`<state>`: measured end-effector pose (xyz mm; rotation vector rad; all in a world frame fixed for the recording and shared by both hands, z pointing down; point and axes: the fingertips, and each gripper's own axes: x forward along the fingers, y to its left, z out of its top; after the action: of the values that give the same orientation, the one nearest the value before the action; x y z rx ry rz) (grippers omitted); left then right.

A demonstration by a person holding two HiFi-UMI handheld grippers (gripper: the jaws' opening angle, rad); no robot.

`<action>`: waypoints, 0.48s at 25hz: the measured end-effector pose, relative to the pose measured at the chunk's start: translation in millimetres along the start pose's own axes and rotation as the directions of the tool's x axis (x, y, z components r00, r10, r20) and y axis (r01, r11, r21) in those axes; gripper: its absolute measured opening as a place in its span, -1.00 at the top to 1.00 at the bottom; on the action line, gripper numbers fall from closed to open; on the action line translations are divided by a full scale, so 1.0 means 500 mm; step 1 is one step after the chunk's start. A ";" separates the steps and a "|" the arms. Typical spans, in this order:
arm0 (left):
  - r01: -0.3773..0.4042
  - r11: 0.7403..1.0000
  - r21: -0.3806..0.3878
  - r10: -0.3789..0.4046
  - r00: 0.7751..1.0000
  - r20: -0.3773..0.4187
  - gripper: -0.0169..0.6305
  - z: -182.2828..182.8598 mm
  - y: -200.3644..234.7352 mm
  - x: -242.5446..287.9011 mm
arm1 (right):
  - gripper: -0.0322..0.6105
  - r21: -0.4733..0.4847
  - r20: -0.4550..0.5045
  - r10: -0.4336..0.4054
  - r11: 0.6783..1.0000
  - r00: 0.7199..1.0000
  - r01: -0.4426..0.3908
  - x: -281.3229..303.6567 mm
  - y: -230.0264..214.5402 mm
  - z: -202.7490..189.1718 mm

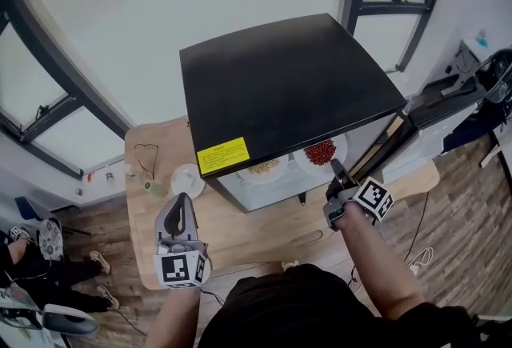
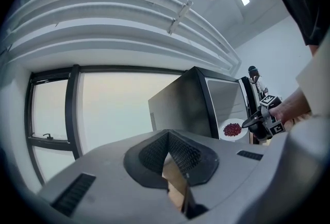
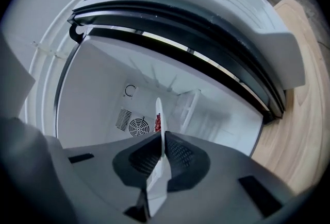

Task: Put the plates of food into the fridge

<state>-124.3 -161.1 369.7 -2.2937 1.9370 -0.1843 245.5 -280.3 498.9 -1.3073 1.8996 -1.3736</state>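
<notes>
Head view, looking down on a wooden table [image 1: 264,236] bearing a small black-topped fridge [image 1: 288,74] with its door [image 1: 448,98] swung open toward 3 o'clock. Two plates sit side by side in the fridge's open front: a plate of beige food [image 1: 264,169] and, at its 3 o'clock, the plate of red food [image 1: 320,153]. The right gripper [image 1: 336,169] reaches in from 5 o'clock. Its jaws are closed narrow on that plate's near rim, and the right gripper view shows the plate edge-on between the pads. Behind it is the white interior with a round fan grille [image 3: 138,126] on the back wall. Whether the plate rests on the shelf cannot be told. The left gripper [image 1: 182,201] is held over the table at 7 o'clock of the fridge, well apart from both plates, jaws drawn together with nothing between them. A small white dish [image 1: 188,178] lies on the table at 12 o'clock of this gripper
</notes>
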 end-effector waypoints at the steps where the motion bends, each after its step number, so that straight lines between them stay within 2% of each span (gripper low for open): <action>1: -0.007 1.000 0.002 0.007 1.000 -0.002 0.93 -0.001 0.003 0.001 | 0.80 -0.017 -0.007 -0.001 1.000 1.000 0.001 0.009 0.002 0.004; 5: -0.035 0.999 0.000 0.035 0.999 -0.009 0.93 -0.004 0.012 0.009 | 0.80 -0.146 -0.031 -0.034 0.989 0.999 0.029 0.046 0.013 0.020; 7: -0.049 0.999 -0.007 0.049 0.999 -0.020 0.93 -0.008 0.015 0.009 | 0.78 -0.253 -0.034 -0.071 0.966 0.997 0.060 0.058 0.016 0.027; 9: -0.066 0.998 -0.007 0.066 0.997 -0.027 0.93 -0.008 0.020 0.006 | 0.72 -0.368 -0.029 -0.117 0.925 0.993 0.099 0.070 0.018 0.034; 12: -0.092 0.996 -0.001 0.092 0.995 -0.038 0.93 -0.010 0.026 0.000 | 0.63 -0.522 -0.012 -0.180 0.840 0.984 0.148 0.087 0.018 0.043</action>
<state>-137.8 -163.2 372.5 -2.2124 2.0578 -0.2173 239.1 -328.5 489.4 -1.7301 2.3535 -1.0069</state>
